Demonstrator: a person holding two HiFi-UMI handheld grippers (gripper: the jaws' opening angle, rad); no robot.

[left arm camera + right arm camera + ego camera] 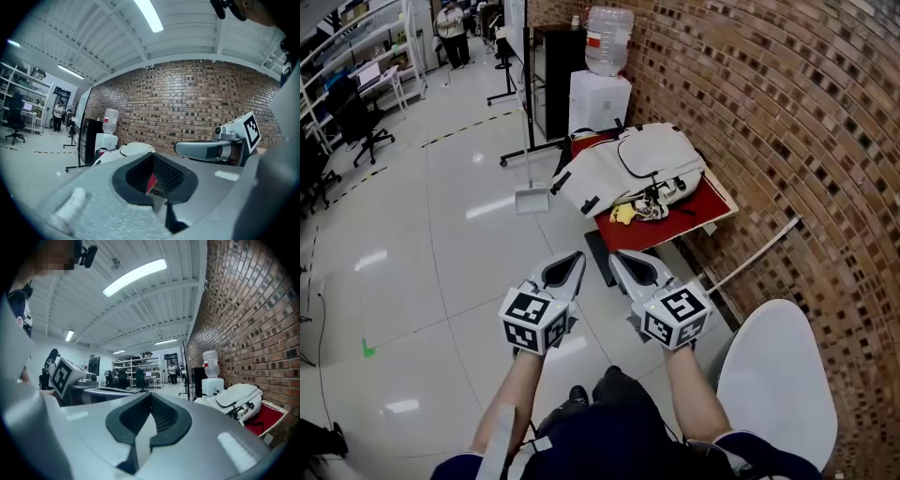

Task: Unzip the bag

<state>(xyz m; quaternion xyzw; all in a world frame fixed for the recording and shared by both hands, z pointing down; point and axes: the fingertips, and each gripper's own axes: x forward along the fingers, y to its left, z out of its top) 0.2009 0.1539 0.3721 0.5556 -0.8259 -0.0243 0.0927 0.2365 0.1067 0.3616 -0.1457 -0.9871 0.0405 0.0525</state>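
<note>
Only from the head: pale bag (628,164) flat on a red table (712,199) by the brick wall, well ahead of left gripper (578,255) and right gripper (615,256), both pinched closed, empty. Only from the gripper views: ceiling lamps (133,277). Red label on the water bottle (607,39), unreadable. Bag's inside hidden.

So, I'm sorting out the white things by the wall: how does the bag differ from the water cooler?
The bag lies flat on the red table; the cooler stands upright behind it. The bag is soft, with black trim; the cooler is boxy, with a clear bottle on top. Both are white and close to the brick wall.
</note>
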